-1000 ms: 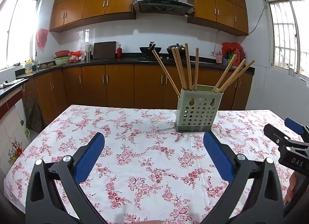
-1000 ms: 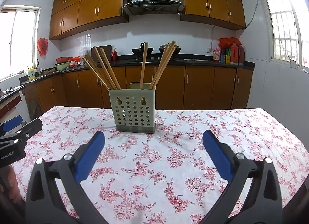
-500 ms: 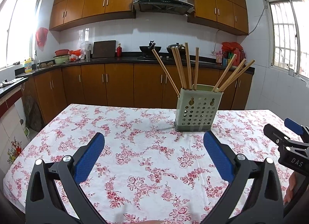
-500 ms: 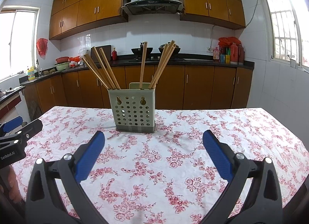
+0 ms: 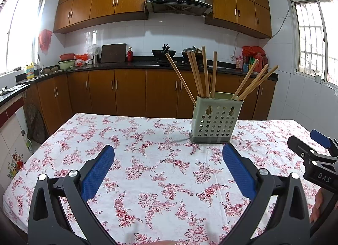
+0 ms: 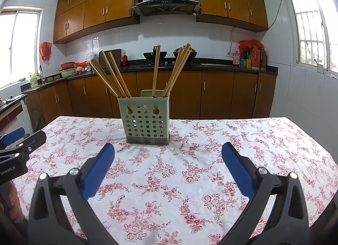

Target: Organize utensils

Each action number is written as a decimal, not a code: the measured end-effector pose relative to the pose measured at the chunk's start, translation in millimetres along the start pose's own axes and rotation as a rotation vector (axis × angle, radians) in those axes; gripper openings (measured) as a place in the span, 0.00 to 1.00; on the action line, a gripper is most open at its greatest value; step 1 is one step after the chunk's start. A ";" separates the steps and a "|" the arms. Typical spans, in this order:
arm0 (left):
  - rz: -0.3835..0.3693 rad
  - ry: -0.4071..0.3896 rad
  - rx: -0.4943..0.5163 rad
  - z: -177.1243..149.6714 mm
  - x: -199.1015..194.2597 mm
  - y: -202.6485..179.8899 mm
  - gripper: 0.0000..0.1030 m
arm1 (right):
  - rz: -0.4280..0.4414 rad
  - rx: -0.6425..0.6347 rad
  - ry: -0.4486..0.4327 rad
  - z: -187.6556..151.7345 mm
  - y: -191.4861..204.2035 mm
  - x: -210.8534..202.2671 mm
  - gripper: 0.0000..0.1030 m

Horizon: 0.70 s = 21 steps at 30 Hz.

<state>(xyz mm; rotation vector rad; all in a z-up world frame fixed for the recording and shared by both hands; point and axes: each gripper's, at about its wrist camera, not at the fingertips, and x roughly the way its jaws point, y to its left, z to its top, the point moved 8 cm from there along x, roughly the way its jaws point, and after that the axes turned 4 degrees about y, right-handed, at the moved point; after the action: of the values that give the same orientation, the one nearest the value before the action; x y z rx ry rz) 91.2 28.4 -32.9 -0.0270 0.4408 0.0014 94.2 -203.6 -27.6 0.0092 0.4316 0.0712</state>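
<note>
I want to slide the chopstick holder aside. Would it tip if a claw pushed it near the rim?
Probably. The holder looks like thin perforated plastic, so likely light. It stands tall on a narrow base, and the chopsticks lean well above the rim, raising the weight. The tablecloth may also drag at the base; push low.

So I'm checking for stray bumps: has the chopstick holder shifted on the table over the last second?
No. The chopstick holder sits on the same floral patch of the tablecloth in the right wrist view, and the chopsticks lean as before.
</note>
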 end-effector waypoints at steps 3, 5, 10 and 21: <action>0.000 -0.001 0.000 0.0 -0.3 -0.1 0.98 | 0.000 0.001 0.000 -0.2 -0.3 0.1 0.96; 0.001 -0.001 -0.001 0.4 -0.2 0.0 0.98 | 0.000 0.000 0.000 -0.2 -0.3 0.2 0.96; -0.001 -0.001 0.000 0.5 -0.3 0.1 0.98 | -0.001 0.000 0.000 -0.2 -0.4 0.1 0.96; -0.004 0.001 0.001 -1.1 1.4 -1.8 0.98 | -0.001 0.002 0.002 -0.9 -0.8 0.6 0.96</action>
<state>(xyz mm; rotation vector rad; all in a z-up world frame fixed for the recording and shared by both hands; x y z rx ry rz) 92.0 26.6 -34.4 -0.0271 0.4420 -0.0029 94.5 -204.4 -28.7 0.0112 0.4342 0.0698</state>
